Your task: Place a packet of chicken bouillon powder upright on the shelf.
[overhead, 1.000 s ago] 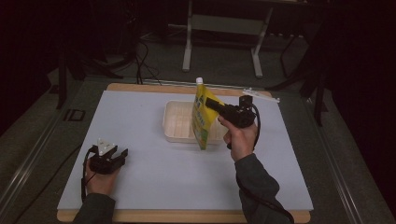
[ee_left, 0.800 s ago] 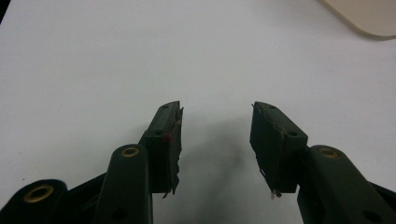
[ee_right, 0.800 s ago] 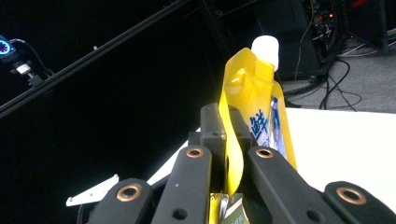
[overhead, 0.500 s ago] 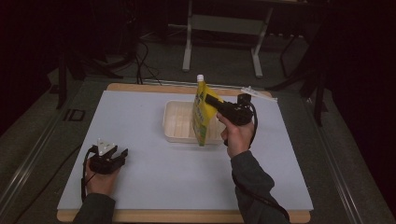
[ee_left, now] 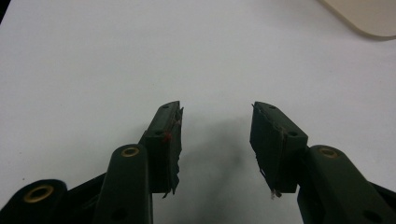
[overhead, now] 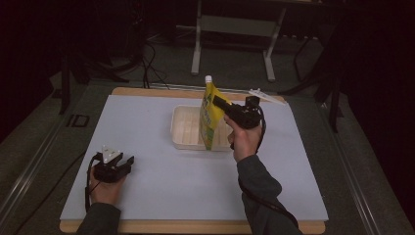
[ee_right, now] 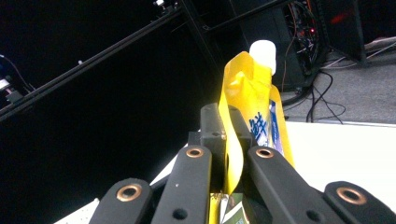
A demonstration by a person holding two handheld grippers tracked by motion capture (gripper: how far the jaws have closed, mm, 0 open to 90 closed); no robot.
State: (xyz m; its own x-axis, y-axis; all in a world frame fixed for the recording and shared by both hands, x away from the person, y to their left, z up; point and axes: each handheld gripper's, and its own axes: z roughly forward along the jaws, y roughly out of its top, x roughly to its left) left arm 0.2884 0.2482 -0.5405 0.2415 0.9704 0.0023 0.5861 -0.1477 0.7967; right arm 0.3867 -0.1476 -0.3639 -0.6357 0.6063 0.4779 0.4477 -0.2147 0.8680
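The desk (overhead: 147,132) has a white top with a wooden edge showing at the near and far sides, and dark floor lies around it. Beyond its far edge stands a pale metal frame (overhead: 235,29) among loose black cables.

Toward the far middle of the desk sits a shallow cream tray (overhead: 186,128), open side up. A corner of it appears at the top right of the left gripper view.

A yellow pouch (overhead: 209,115) with a white screw cap hangs upright over the tray's right part, its cap uppermost and its bottom edge down at the tray's near rim. Whether that edge rests on the tray cannot be told. In the right gripper view, blue lettering runs down the pouch's face.

The right hand-held gripper (overhead: 219,104), held in the person's right hand above the tray's right side, has its jaws pinched tight on the upper part of the pouch, the yellow film squeezed flat between them.

The left hand-held gripper (overhead: 128,161) rests low at the near left of the desk, well apart from the tray, in the person's left hand. Its jaws stand wide with bare white desk between them.
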